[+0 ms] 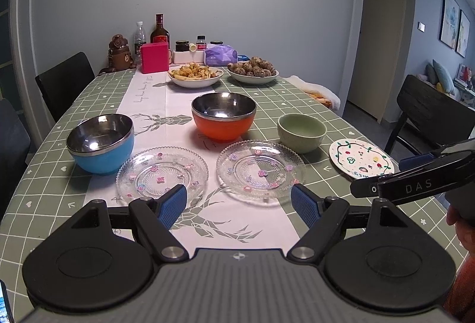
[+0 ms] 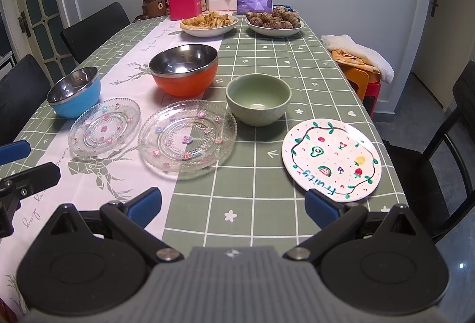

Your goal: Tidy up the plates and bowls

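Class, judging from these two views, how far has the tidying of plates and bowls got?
Nothing looks done: the blue steel-lined bowl, orange steel-lined bowl, pale green ceramic bowl, two clear glass flowered plates and white fruit-painted plate sit separately. The left gripper and right gripper hold nothing, jaws open. All stacking remains.

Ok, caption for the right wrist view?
Open right gripper above the table, facing three bowls, two glass plates and the fruit plate.

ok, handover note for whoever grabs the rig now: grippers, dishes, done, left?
Left gripper: open, empty, above the near table edge. Right gripper: same.
Back row: blue bowl, orange bowl, green bowl.
Front row: two glass plates, fruit plate far right.
Done: nothing stacked.
Left: stack the plates and nest the bowls.
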Tool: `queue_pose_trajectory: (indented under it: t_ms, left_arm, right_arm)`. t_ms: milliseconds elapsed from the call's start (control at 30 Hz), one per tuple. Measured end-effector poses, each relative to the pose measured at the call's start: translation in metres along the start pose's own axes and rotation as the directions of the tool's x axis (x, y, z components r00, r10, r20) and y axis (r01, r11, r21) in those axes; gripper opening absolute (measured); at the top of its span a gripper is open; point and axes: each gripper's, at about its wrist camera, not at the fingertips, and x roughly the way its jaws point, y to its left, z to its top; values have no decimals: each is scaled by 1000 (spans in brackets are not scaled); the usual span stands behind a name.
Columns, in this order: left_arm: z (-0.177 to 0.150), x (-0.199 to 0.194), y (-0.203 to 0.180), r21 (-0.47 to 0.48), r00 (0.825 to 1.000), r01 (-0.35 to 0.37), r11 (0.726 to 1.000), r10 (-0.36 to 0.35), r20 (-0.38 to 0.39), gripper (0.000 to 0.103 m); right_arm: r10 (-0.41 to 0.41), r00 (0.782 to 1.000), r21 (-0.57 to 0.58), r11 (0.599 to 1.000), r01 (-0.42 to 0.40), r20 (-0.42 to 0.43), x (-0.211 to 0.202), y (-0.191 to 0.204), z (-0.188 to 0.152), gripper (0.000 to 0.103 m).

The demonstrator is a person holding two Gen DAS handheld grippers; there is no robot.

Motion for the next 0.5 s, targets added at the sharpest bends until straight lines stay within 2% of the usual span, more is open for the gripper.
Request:
queue_pose_trajectory:
  t_ms: [500]
  left_arm:
    - [0, -1, -2, 0, 1000, 10, 1000, -10, -1, 94]
  right_arm:
    - [-2, 1000, -6, 1000, 2, -8, 2, 2, 1, 101]
